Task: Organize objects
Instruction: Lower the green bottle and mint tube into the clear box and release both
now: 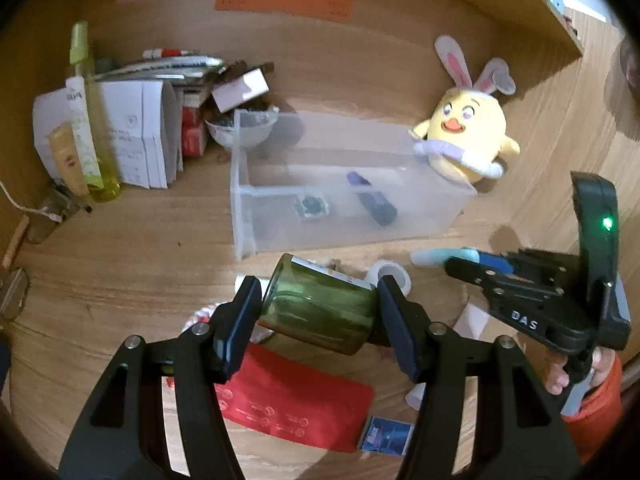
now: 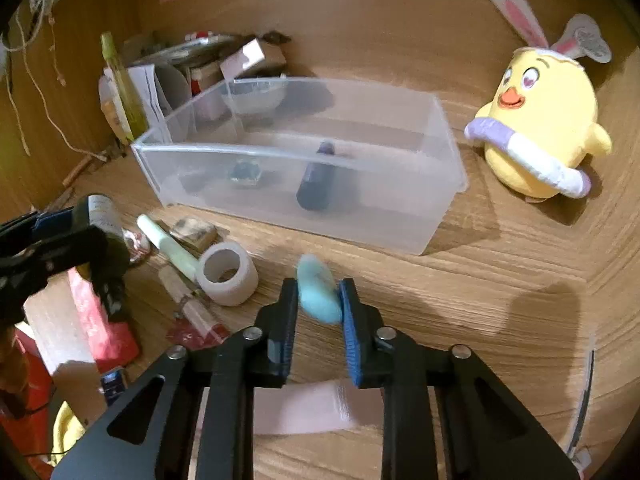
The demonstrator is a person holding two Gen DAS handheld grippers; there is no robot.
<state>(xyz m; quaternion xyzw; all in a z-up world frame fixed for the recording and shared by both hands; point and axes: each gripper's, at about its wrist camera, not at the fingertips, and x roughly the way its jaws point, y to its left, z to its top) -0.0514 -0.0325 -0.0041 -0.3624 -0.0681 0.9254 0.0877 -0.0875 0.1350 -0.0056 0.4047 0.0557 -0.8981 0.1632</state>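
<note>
The left gripper (image 1: pixel 320 312) holds a green glass jar (image 1: pixel 320 308) lying sideways between its fingers (image 1: pixel 244 320), one pad on the jar's base and one on its mouth end, lifted above a red card (image 1: pixel 296 396) on the bench (image 1: pixel 120 264). Toward the bench's back edge stands a clear plastic bin (image 2: pixel 304 168). The right gripper (image 2: pixel 318 300) has its fingers narrowed onto a pale blue soft object (image 2: pixel 318 294), pinched between the pads beside a white tape roll (image 2: pixel 228 272).
</note>
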